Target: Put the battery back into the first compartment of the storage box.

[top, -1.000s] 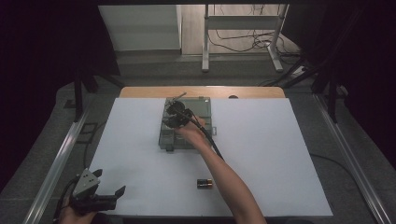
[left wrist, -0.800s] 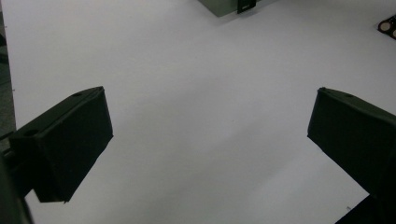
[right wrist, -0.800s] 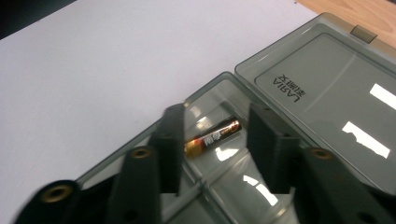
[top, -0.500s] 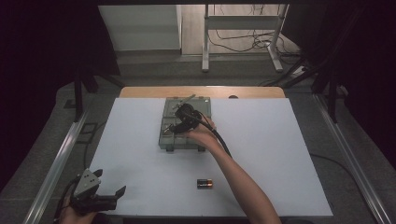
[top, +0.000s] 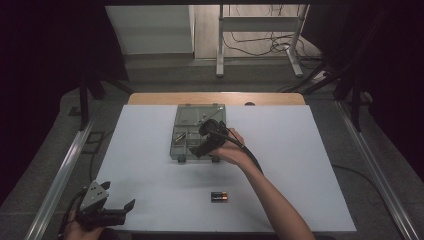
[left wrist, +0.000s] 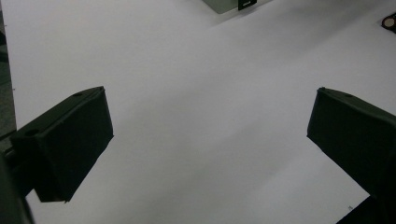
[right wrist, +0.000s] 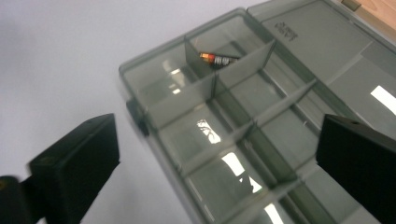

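Observation:
A grey clear compartment box lies open at the middle of the white table, with its lid folded back. In the right gripper view a small battery lies in one far corner compartment of the box. My right gripper hovers over the near part of the box. Its jaws have just been opening and stand wide with nothing between them. A second battery lies on the table nearer the person. My left gripper rests at the near left corner, open and empty.
The white sheet covers the table, and a wooden strip runs along its far edge. Metal rails flank both sides. In the left gripper view, the box corner and the loose battery sit at the top edge.
My right hand has drawn back over the box toward the near right and risen a little. The left gripper has stayed where it was.

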The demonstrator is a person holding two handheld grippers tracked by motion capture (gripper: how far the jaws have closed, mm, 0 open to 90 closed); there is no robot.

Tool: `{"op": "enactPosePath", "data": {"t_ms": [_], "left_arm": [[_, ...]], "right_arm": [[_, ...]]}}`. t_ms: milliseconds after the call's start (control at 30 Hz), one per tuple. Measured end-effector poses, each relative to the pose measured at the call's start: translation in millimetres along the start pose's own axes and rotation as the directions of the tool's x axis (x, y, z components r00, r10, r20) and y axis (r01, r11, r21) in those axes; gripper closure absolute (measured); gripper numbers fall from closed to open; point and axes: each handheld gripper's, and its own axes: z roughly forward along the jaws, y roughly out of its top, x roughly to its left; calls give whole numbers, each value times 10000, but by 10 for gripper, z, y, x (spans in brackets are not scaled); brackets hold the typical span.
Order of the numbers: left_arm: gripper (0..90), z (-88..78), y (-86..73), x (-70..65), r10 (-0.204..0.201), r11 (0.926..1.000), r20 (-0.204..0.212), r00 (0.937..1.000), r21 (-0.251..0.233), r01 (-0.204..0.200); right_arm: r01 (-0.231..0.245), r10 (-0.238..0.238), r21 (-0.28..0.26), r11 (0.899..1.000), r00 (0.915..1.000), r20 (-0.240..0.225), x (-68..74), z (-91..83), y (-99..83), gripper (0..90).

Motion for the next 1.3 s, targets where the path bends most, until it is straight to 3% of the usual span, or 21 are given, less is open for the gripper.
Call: {"op": "enactPosePath", "data": {"t_ms": [133, 433, 567, 667, 800, 1000, 1100, 1300], "left_arm": [[10, 4, 3, -6, 40, 10000, -7, 10000, 30, -40], [12, 10, 7, -16, 123, 9999, -48, 9999, 93, -122], [12, 13, 9, -23, 176, 9998, -77, 9998, 135, -175], [12, 13, 10, -23, 187, 9997, -83, 9998, 145, -186], [12, 13, 10, -23, 174, 9998, -85, 9998, 132, -173], [12, 9, 7, -24, 187, 9998, -92, 9998, 82, -186], [12, 9, 7, -25, 189, 9998, -88, 9998, 70, -189], [12, 7, 8, -23, 163, 9998, -74, 9998, 78, -162]], "right_arm": [[-80, 80, -41, 10000, 9999, -86, 12, -87, -114, 0], [-338, 345, 102, 9994, 9964, -779, 77, -290, -324, 0], [-663, 653, -15, 9978, 9861, -1526, 127, -382, -426, 0], [-785, 762, -66, 9969, 9828, -1684, 168, -446, -492, 0], [-799, 805, 102, 9968, 9857, -1483, 222, -522, -584, 0], [-847, 969, 1075, 9906, 9887, -1139, 313, -556, -735, 0], [-503, 606, 1309, 9901, 9953, -756, 375, -579, -817, 6], [-138, 182, 1597, 9871, 9995, -264, 510, -594, -967, 153]]}}
